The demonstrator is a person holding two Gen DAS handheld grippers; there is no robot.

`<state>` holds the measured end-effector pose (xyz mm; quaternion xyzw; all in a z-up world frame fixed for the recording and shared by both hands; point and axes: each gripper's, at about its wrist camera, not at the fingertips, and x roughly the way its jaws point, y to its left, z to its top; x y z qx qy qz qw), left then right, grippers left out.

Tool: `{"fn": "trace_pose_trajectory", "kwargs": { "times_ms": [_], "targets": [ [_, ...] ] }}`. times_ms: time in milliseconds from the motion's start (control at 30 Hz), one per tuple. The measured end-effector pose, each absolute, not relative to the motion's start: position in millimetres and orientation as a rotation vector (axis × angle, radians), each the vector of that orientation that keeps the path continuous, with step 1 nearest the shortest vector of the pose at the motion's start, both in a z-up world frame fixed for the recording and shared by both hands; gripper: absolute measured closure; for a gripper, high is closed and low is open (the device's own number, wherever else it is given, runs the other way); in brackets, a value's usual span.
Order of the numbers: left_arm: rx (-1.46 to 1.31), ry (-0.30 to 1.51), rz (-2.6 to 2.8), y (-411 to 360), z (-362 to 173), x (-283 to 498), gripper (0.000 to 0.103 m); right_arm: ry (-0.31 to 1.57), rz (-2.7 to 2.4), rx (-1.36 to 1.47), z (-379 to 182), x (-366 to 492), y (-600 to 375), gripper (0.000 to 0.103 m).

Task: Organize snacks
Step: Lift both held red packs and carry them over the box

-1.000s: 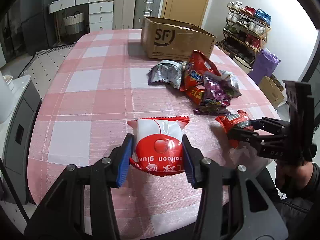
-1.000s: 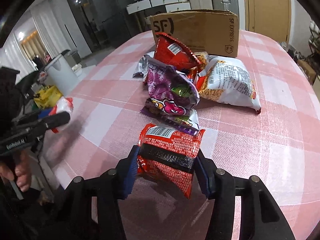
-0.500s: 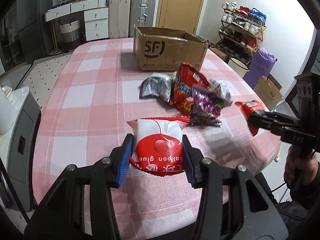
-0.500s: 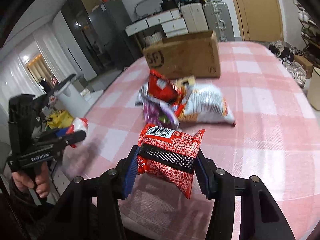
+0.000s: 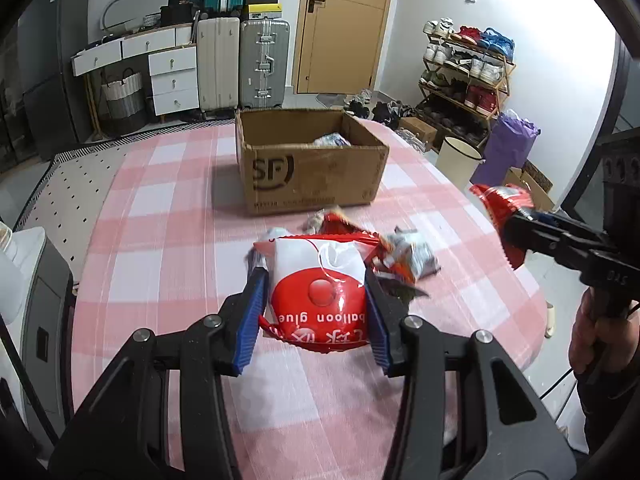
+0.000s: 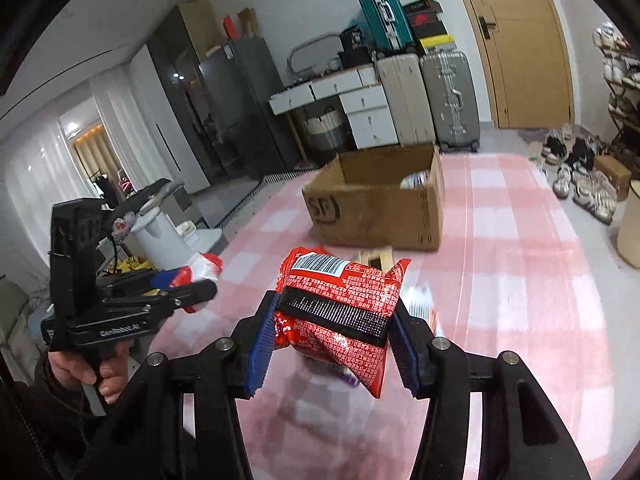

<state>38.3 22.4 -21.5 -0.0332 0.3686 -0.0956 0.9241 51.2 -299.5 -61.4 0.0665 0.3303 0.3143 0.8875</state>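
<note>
My left gripper (image 5: pixel 314 312) is shut on a red and white "balloon glue" packet (image 5: pixel 318 296), held in the air above the pink checked table (image 5: pixel 160 216). My right gripper (image 6: pixel 330 330) is shut on a red foil snack packet (image 6: pixel 344 304), also held up. Each gripper shows in the other's view: the right one (image 5: pixel 516 220) with its red packet (image 5: pixel 500 204), the left one (image 6: pixel 188 280). An open cardboard SF box (image 5: pixel 308 160) stands beyond on the table with a packet inside (image 5: pixel 332 141); it also shows in the right wrist view (image 6: pixel 380 204). Several loose snack packets (image 5: pixel 404 252) lie below my left gripper.
The table's right edge (image 5: pixel 532 288) curves round near the right gripper. Beyond the table stand suitcases (image 5: pixel 244 64), a white drawer unit (image 5: pixel 172 76), a shoe rack (image 5: pixel 468 72) and a bin (image 5: pixel 460 160). A grey appliance (image 5: pixel 44 312) stands left of the table.
Both grippers have risen well above the table with their packets and moved towards the box, which now shows its open top. The snack pile has dropped below and partly behind the left packet.
</note>
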Motion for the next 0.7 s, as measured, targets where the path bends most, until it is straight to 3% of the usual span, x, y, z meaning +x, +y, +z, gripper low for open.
{"fn": "trace_pose_trajectory", "kwargs": {
  "times_ms": [700],
  "targets": [
    [-0.107,0.747,-0.146,34,31,157,0.060,0.598,0.752,0.056,16,157,-259,0.050]
  ]
}}
